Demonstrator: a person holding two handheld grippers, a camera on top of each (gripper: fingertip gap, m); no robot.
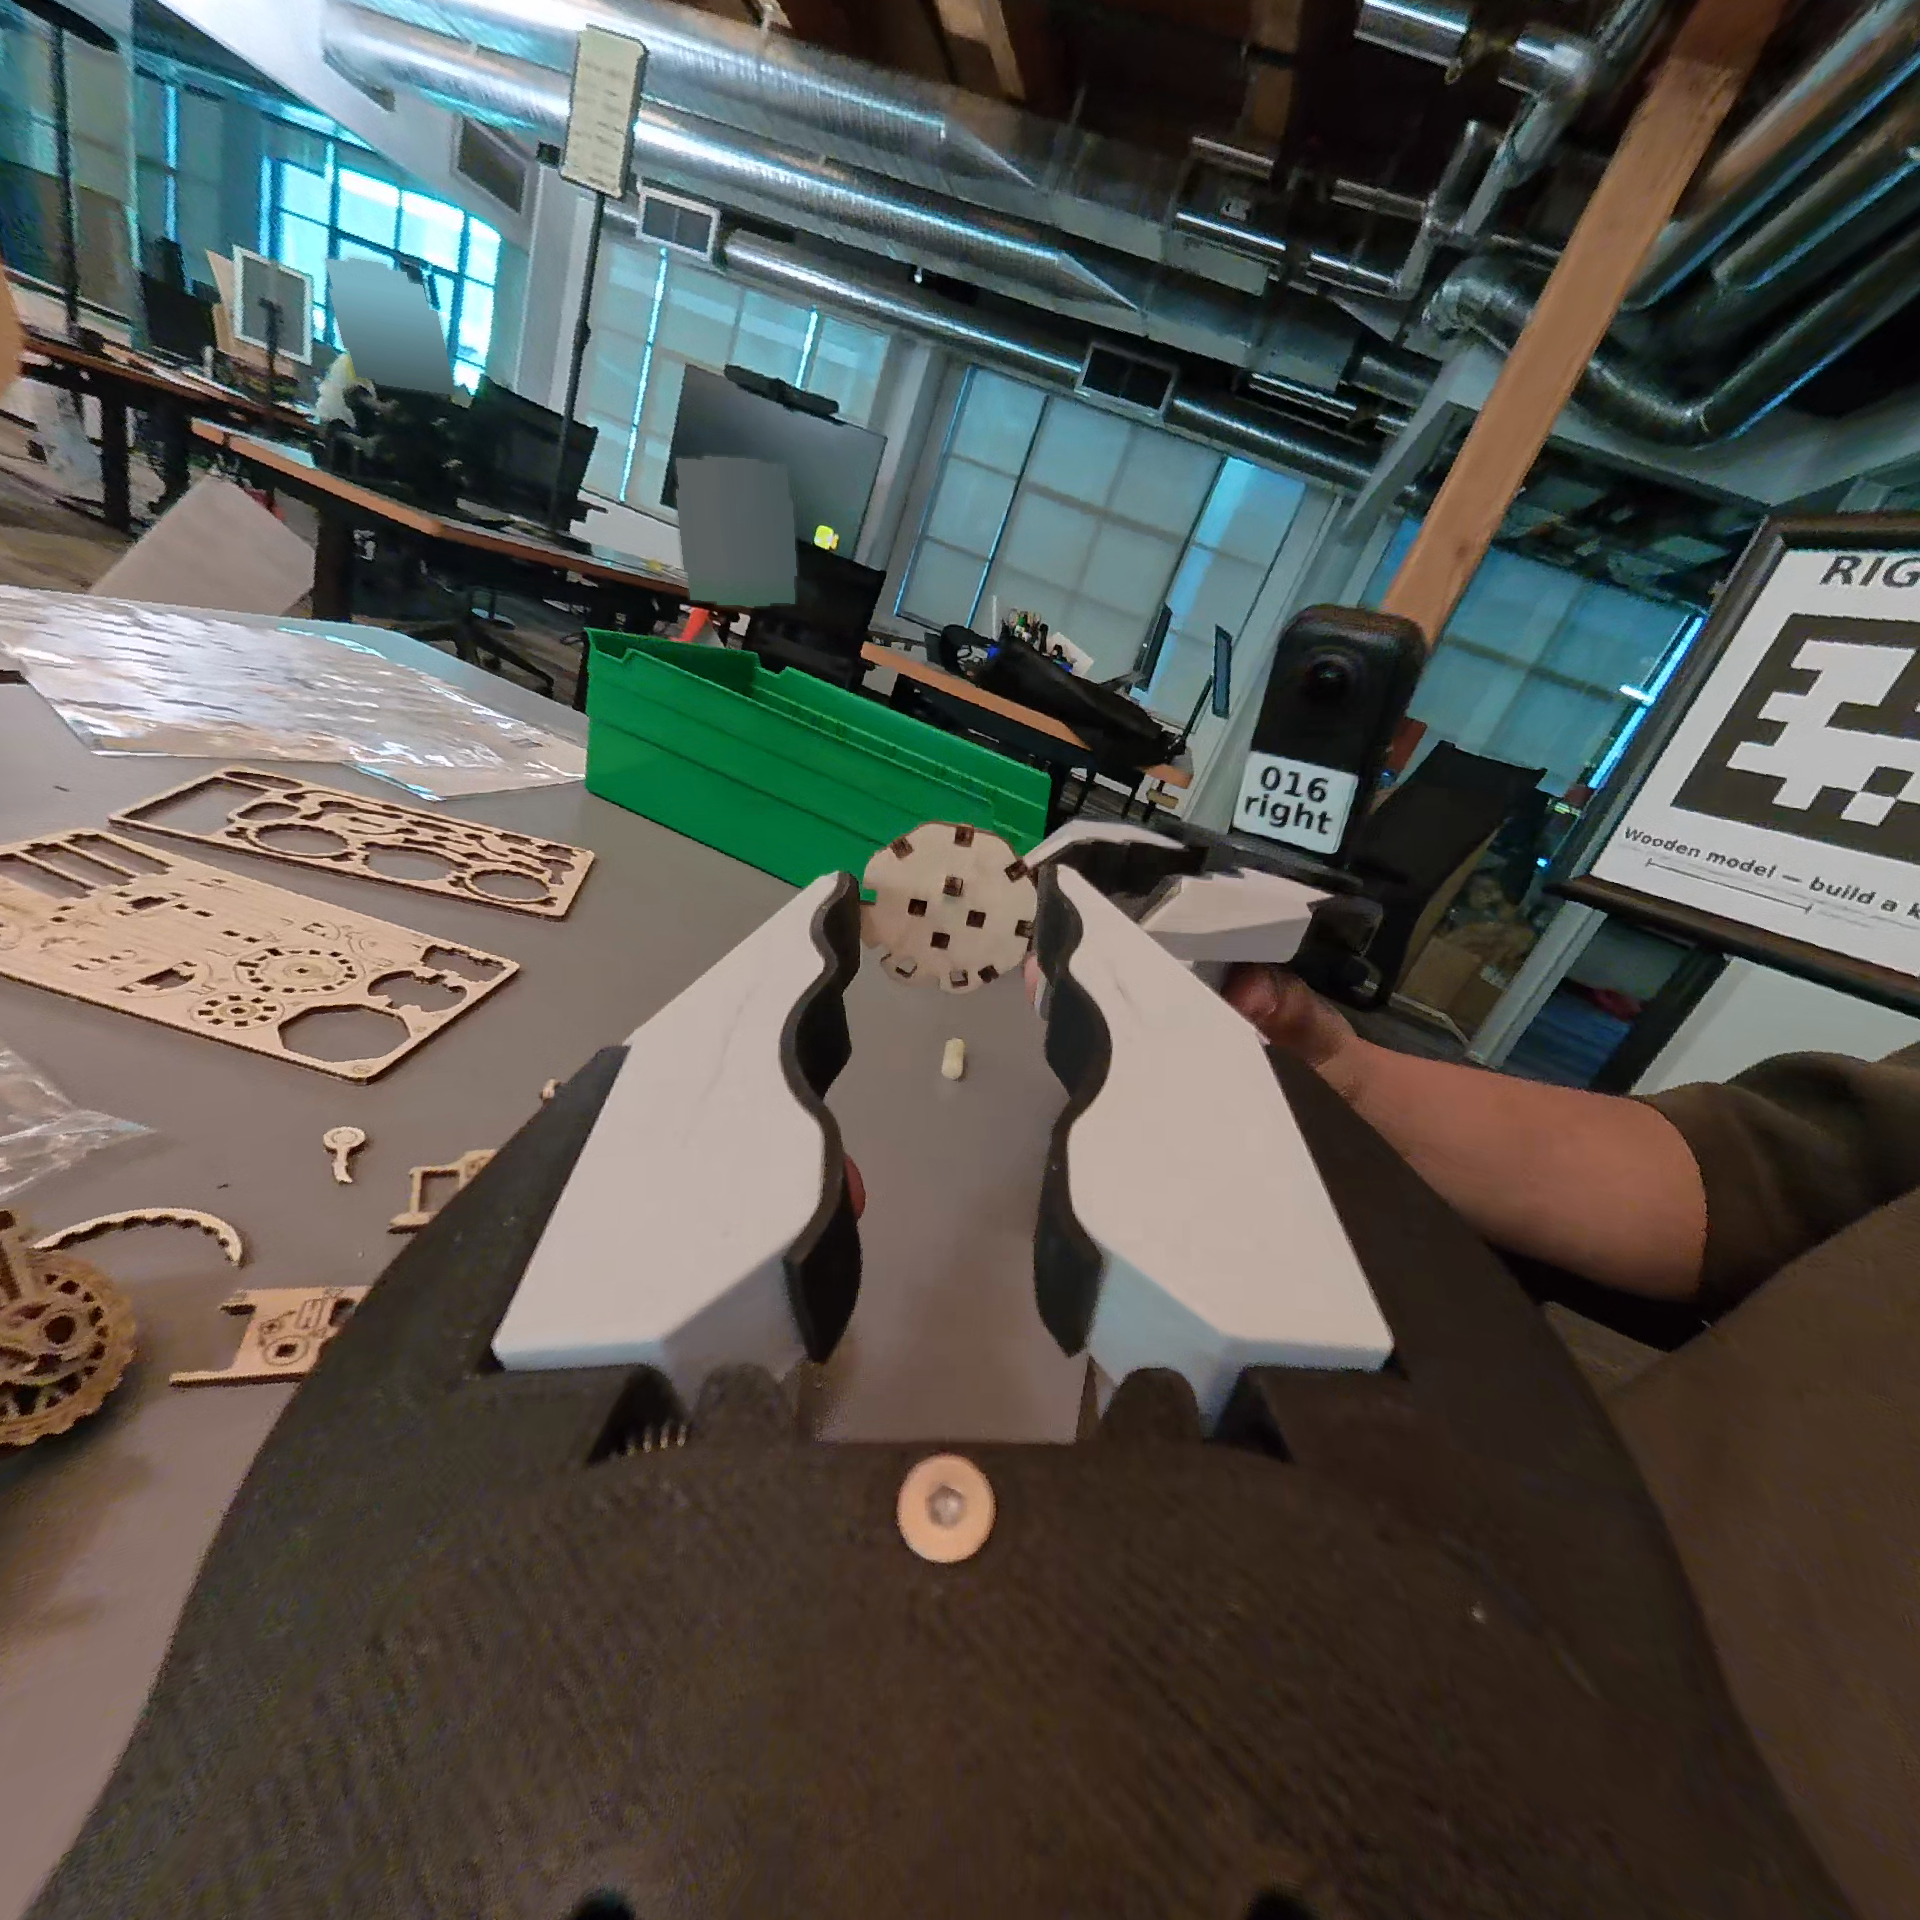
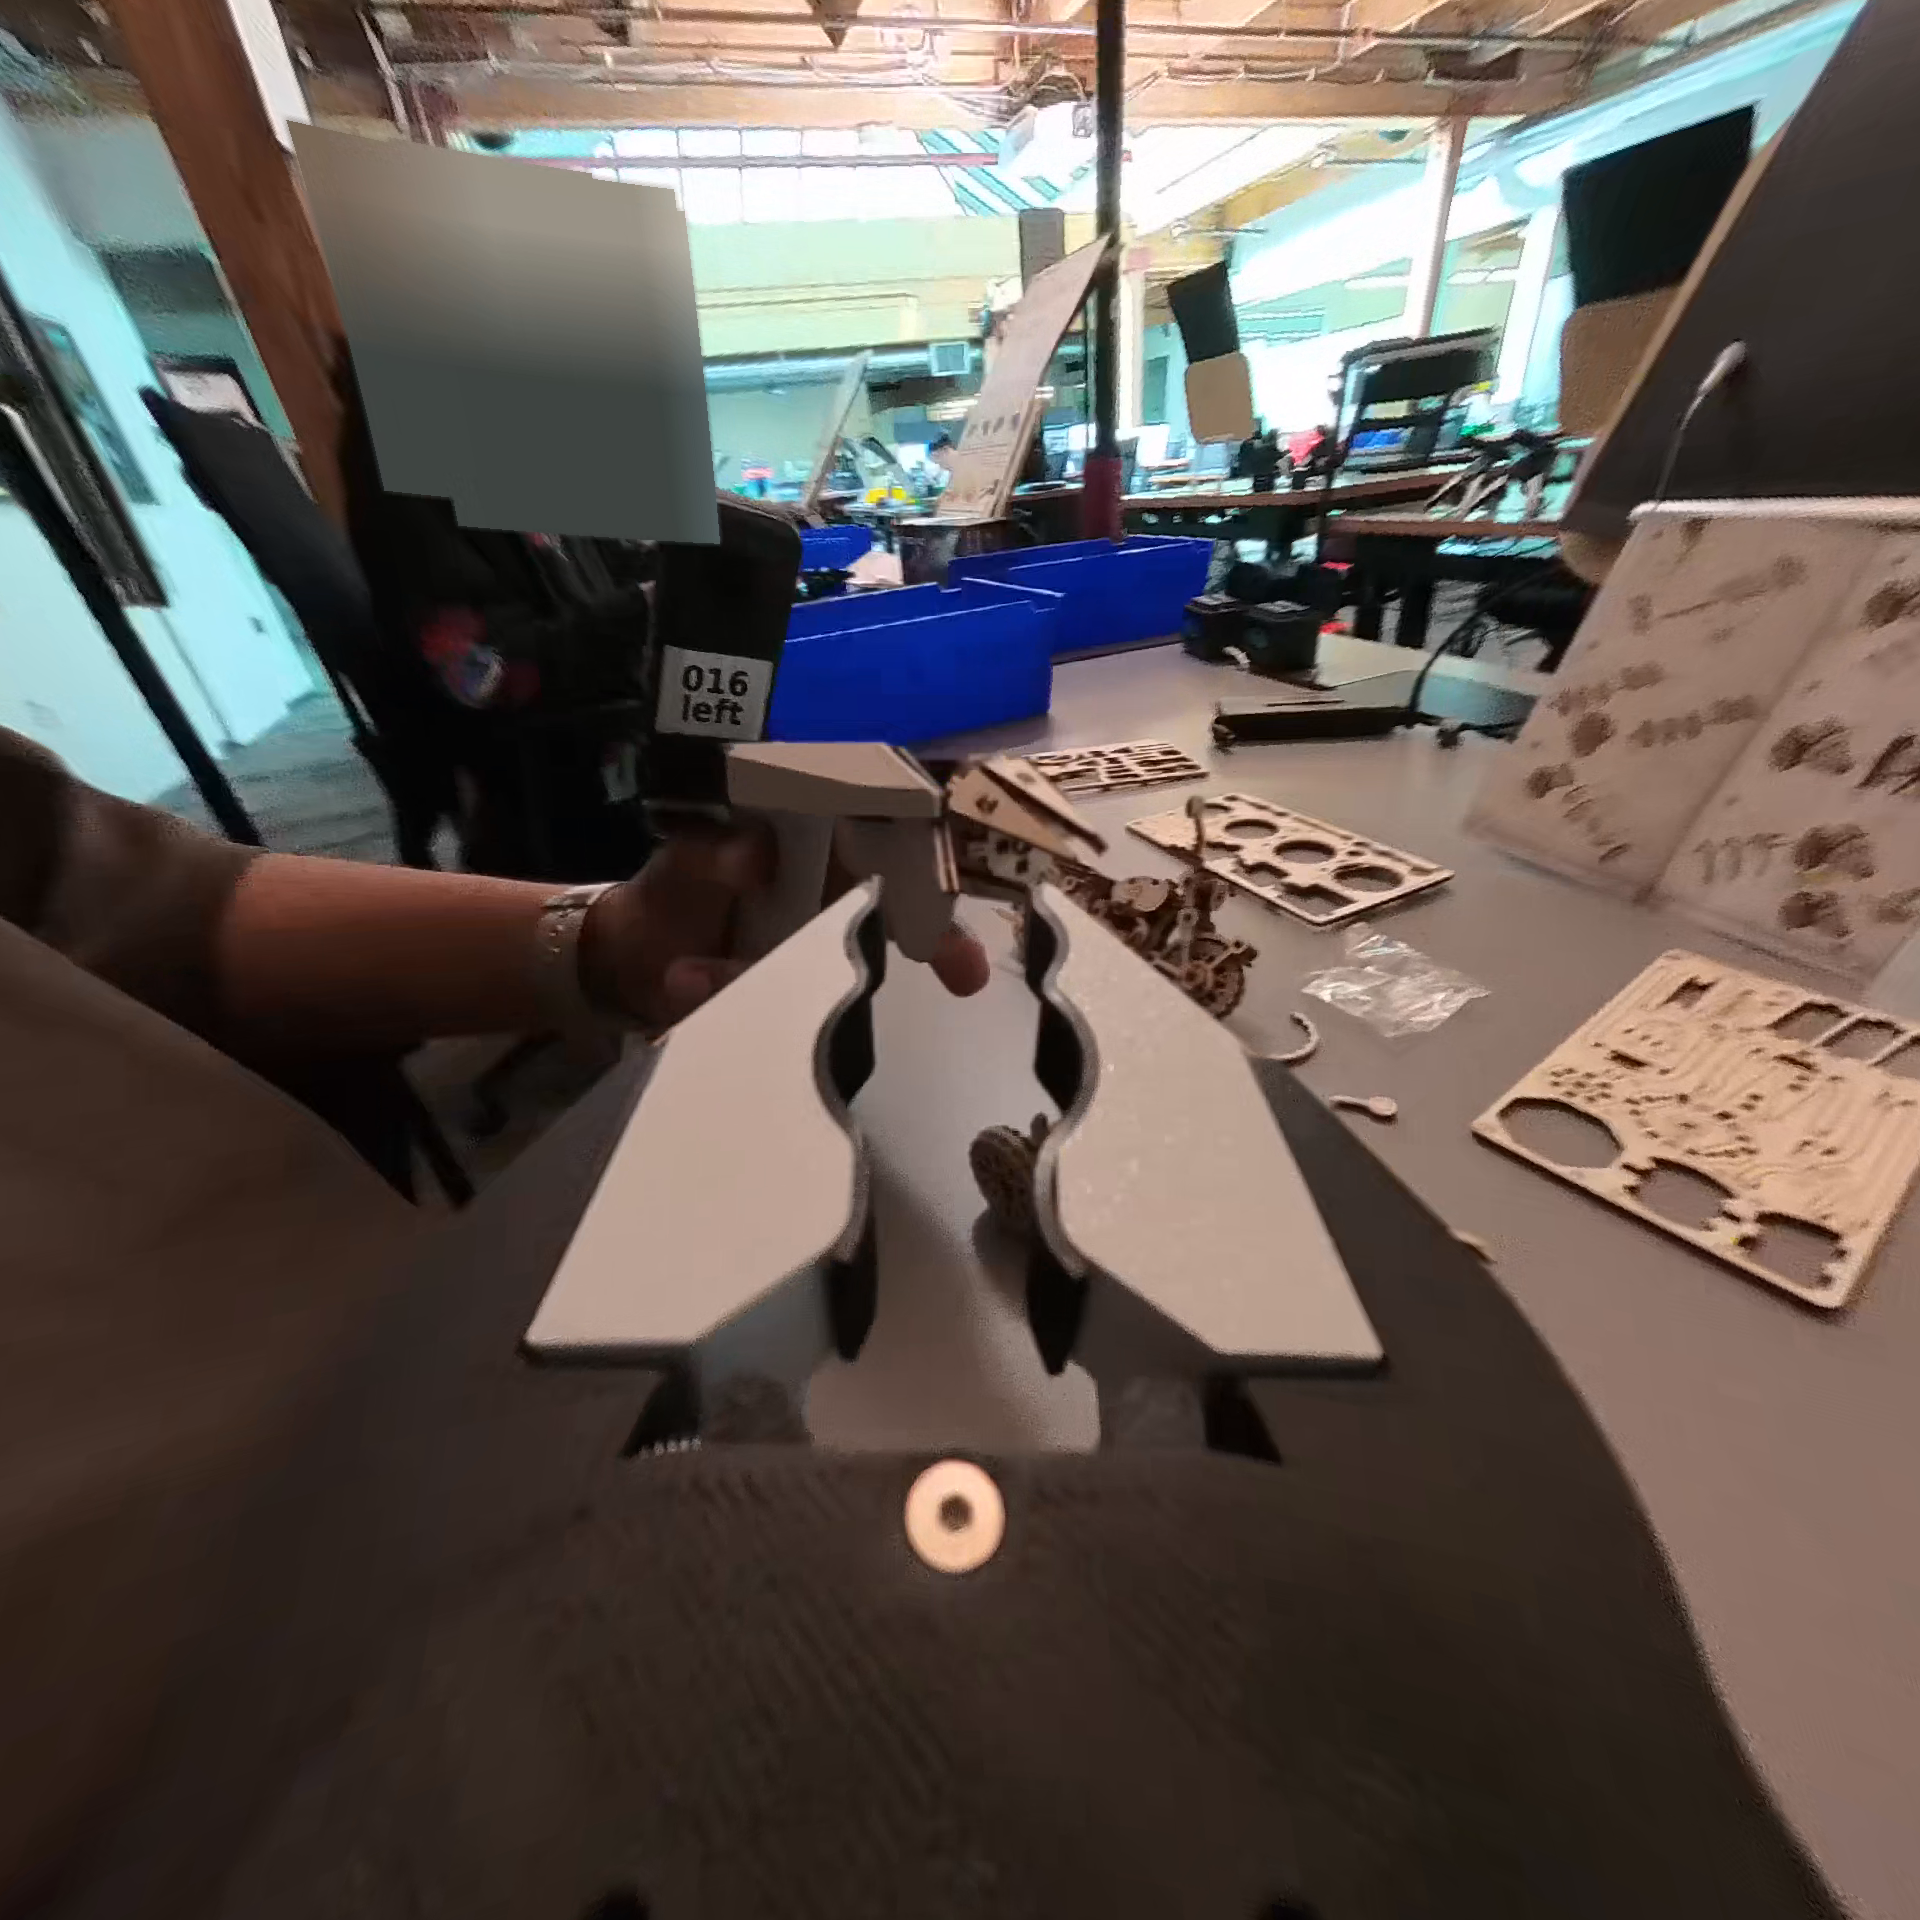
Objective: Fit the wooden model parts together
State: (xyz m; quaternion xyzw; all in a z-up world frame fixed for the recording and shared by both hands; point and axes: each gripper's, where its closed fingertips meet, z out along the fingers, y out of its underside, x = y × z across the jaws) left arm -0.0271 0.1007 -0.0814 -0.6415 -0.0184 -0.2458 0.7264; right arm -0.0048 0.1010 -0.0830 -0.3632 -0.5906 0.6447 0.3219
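Observation:
My left gripper (image 1: 948,883) is shut on a round wooden disc (image 1: 940,935) with several square holes and holds it upright above the grey table (image 1: 644,935). My right gripper (image 2: 956,914) is open and empty. Its fingertips sit just right of the disc in the left wrist view (image 1: 1174,883). In the right wrist view the left gripper (image 2: 914,831) shows the disc edge-on (image 2: 950,831). A wooden motorcycle model (image 2: 1164,925) stands behind it. A small wooden gear (image 2: 1000,1174) lies beside my right finger. A small white peg (image 1: 953,1058) lies on the table.
Cut-out wooden sheets (image 1: 229,956) (image 2: 1704,1122) and loose parts (image 1: 343,1151) lie on the table. A gear assembly (image 1: 52,1340) sits at the left edge. A green bin (image 1: 810,769), blue bins (image 2: 914,655) and an open instruction booklet (image 2: 1714,748) stand at the back. The tips of both grippers are at nearly the same place. The wooden motorcycle model (image 2: 1164,925) lies around 15 centimeters away from my left fingertips.

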